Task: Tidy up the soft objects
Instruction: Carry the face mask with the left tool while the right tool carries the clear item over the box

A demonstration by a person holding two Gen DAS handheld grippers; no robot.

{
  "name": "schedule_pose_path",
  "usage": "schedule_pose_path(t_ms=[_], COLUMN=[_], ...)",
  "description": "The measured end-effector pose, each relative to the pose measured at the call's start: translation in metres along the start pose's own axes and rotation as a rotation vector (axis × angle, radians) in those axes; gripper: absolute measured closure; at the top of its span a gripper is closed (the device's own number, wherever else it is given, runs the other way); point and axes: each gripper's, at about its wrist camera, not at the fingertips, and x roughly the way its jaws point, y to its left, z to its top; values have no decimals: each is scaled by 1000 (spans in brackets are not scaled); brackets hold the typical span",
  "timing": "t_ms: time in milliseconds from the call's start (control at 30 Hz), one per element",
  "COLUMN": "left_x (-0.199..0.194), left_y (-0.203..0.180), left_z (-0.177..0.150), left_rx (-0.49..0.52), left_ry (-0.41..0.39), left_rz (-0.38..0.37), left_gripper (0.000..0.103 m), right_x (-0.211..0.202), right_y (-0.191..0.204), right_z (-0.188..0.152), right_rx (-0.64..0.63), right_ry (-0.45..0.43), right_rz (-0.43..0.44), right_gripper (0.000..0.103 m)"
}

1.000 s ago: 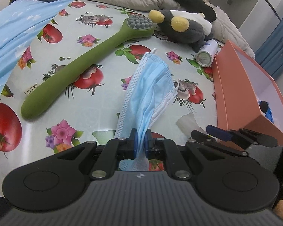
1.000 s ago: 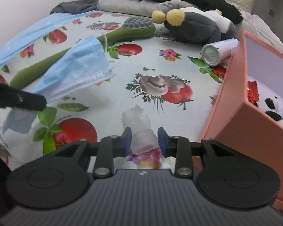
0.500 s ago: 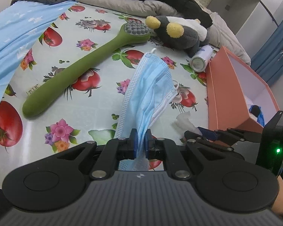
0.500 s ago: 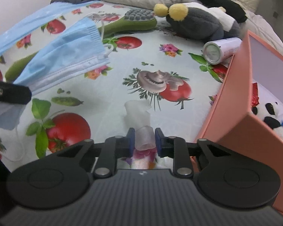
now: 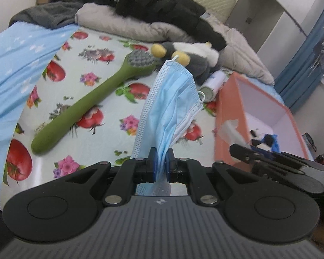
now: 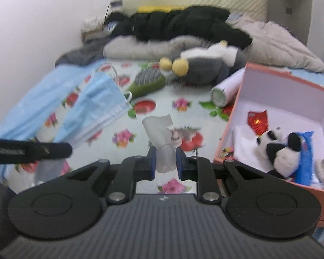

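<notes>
Both hands carry a soft thing clear of the fruit-and-flower printed cloth (image 5: 92, 99), and the sensible step now is to bring each over the open salmon-pink cardboard box (image 6: 291, 86) at the right of the frame before letting go. Judging by how limp they are, each piece should be taken well past the near wall, so no loose end drapes over the rim.

The left gripper (image 5: 161, 161) is clenched on the pleated light-blue face mask (image 5: 172, 99). The mask is pinched at its lower edge between the two blue-padded fingers (image 5: 152, 160) at bottom centre of the left view, and the rest fans upward in front of the green brush (image 5: 92, 99).

The right gripper (image 6: 165, 160) has just been closing and now grasps a crumpled translucent white plastic piece (image 6: 159, 129). Its lower end sits between the fingers (image 6: 152, 161) and its torn top stands above them at frame centre. The box with a black-and-white panda plush (image 6: 280, 151) lies just to the right.
</notes>
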Motion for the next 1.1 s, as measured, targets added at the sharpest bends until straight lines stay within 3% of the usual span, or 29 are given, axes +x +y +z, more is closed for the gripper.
schedule_pose_path(t_ms=[333, 600, 900, 1100], left_x=[-36, -42, -12, 35], left_y=[-49, -101, -153, -185], left_z=[15, 16, 15, 24], left_rx=[57, 135, 214, 259], left_ry=[-49, -62, -7, 50], left_rz=[-94, -183, -263, -295], left_gripper=[93, 93, 93, 93], right_x=[-73, -110, -123, -108], right_y=[-7, -33, -76, -105], right_z=[21, 21, 0, -4], right_rx=[52, 119, 192, 235], right_ry=[-163, -216, -195, -181], right_rz=[-35, -81, -167, -199], right_gripper=[80, 80, 80, 80])
